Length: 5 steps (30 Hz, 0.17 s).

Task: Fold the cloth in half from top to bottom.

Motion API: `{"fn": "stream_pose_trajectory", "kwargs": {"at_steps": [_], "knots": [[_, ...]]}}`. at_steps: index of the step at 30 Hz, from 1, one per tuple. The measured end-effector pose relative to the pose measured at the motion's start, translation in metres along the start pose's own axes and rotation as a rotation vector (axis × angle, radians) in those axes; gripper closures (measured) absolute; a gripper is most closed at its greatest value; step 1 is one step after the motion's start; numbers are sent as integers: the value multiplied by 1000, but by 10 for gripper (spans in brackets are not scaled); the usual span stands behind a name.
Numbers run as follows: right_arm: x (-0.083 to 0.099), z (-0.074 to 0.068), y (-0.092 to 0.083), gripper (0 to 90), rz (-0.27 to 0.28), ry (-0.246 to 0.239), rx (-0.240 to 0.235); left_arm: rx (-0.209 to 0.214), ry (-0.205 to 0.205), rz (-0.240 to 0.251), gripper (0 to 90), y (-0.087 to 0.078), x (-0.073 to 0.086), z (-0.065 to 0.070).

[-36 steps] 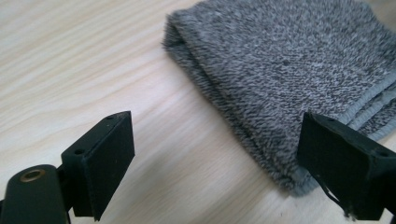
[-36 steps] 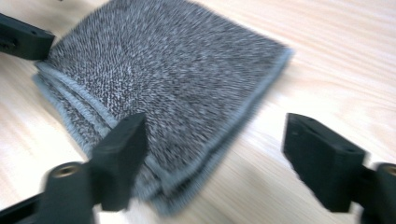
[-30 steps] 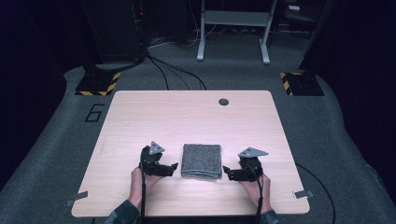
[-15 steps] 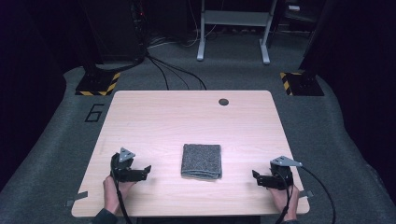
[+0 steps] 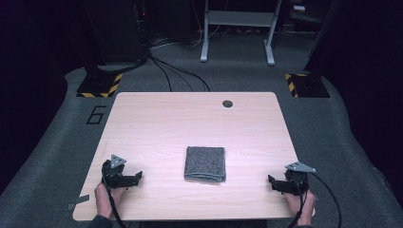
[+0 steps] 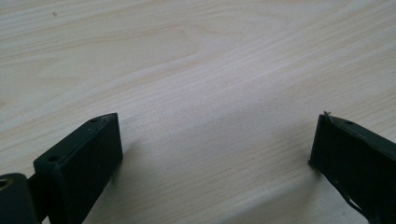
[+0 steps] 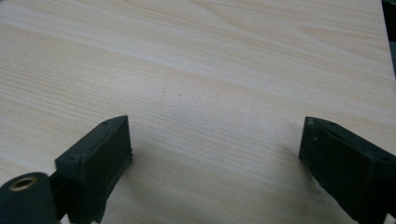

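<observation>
A folded grey cloth (image 5: 205, 164) lies flat on the wooden table (image 5: 190, 118), near the front middle. My left gripper (image 5: 137, 177) rests low at the front left, well apart from the cloth, jaws pointing toward it. Over at the front right, my right gripper (image 5: 272, 183) mirrors it. Both sets of jaws have just been opening, with nothing between them. The left gripper view has the left gripper (image 6: 217, 135) wide open over bare wood. Bare wood also lies between the spread jaws of the right gripper (image 7: 215, 140) in the right gripper view.
A dark round grommet (image 5: 227, 103) sits near the table's far edge. Cables (image 5: 176, 76) run across the grey floor behind the table, beside a metal stand (image 5: 237, 28). Yellow-and-black striped plates (image 5: 100, 85) lie at the back left and back right.
Both grippers have drawn away from the cloth's two sides, outward and toward the table's front corners. The cloth has stayed where it was.
</observation>
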State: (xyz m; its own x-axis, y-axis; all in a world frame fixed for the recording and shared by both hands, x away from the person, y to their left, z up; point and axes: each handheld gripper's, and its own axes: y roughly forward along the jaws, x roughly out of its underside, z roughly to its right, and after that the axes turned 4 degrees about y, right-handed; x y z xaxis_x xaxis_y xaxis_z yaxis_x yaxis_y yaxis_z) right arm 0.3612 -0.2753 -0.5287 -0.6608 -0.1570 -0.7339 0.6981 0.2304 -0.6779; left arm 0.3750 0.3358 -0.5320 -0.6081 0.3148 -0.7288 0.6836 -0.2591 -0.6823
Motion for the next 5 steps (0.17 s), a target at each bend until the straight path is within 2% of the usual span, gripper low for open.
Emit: {"fn": "stream_pose_trajectory", "kwargs": {"at_steps": [5], "knots": [[-2,2,3,37,-17,-9,-18,-4,-6,-6,12,0,0,-2]]}}
